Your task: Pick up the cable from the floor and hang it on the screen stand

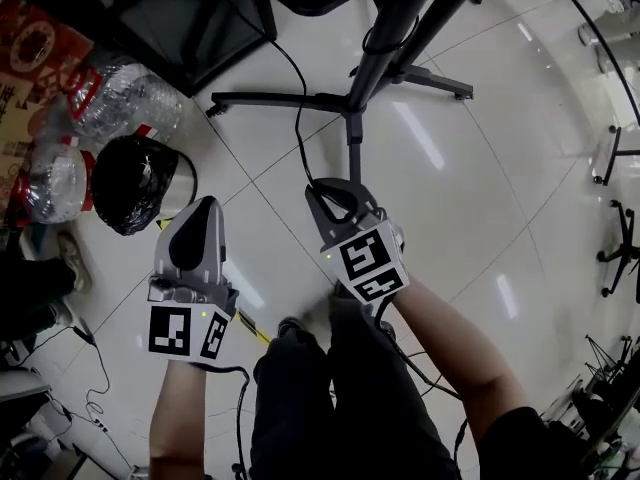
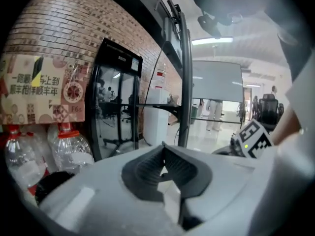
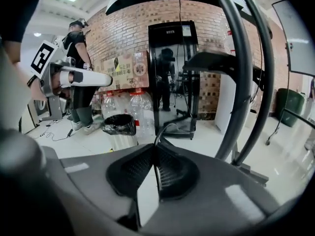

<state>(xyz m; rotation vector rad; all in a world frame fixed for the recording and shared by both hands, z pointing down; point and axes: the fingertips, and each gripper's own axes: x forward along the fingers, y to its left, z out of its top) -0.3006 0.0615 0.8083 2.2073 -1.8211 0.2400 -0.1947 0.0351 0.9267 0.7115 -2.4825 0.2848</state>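
Observation:
A black cable (image 1: 298,118) runs down from the screen stand (image 1: 352,103) across the pale tiled floor into my right gripper (image 1: 318,190). In the right gripper view that gripper (image 3: 157,146) is shut on the cable (image 3: 165,128), which curls up out of the closed tips. The stand's dark poles (image 3: 246,82) rise just right of it. My left gripper (image 1: 207,204) hangs to the left, apart from the cable. Its jaws (image 2: 163,145) are shut with nothing between them, and the stand's pole (image 2: 184,82) is ahead of them.
A bin lined with a black bag (image 1: 135,183) stands left of the left gripper, with water bottles (image 1: 115,93) and cartons (image 1: 30,48) behind it. A black glass cabinet (image 3: 172,77) stands by the brick wall. Thin wires (image 1: 95,398) trail at lower left. Chair bases (image 1: 625,248) are at the right.

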